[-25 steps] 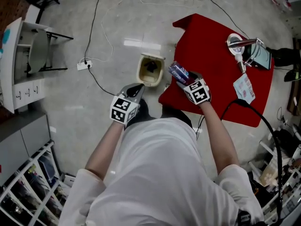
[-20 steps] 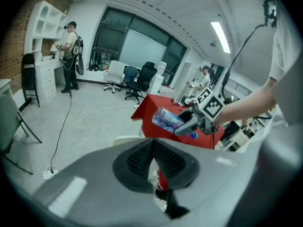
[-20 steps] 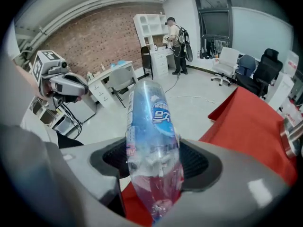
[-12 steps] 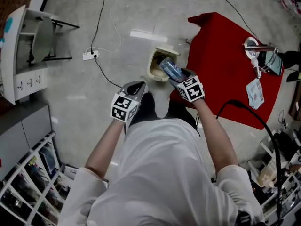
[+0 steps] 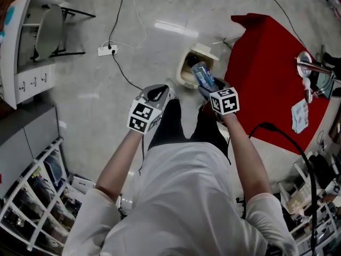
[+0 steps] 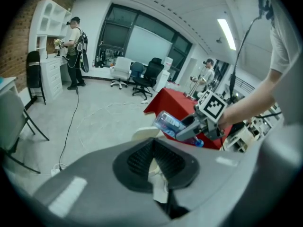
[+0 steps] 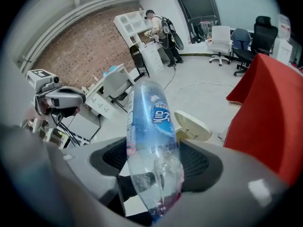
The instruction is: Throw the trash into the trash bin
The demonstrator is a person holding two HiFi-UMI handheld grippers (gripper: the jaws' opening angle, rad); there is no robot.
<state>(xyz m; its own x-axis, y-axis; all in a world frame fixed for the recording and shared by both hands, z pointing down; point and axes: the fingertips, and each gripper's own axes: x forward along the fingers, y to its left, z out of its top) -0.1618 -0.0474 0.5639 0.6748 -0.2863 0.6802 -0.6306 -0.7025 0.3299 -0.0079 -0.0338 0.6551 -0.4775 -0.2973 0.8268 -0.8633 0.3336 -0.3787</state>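
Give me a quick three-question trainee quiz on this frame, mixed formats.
1. True or false: the right gripper holds the plastic bottle.
2. Multiple choice: the table cloth is A) blue B) red C) green.
3. Fill in: in the head view, the bottle overlaps the open ____.
Key: 1 true; 2 B; 3 trash bin.
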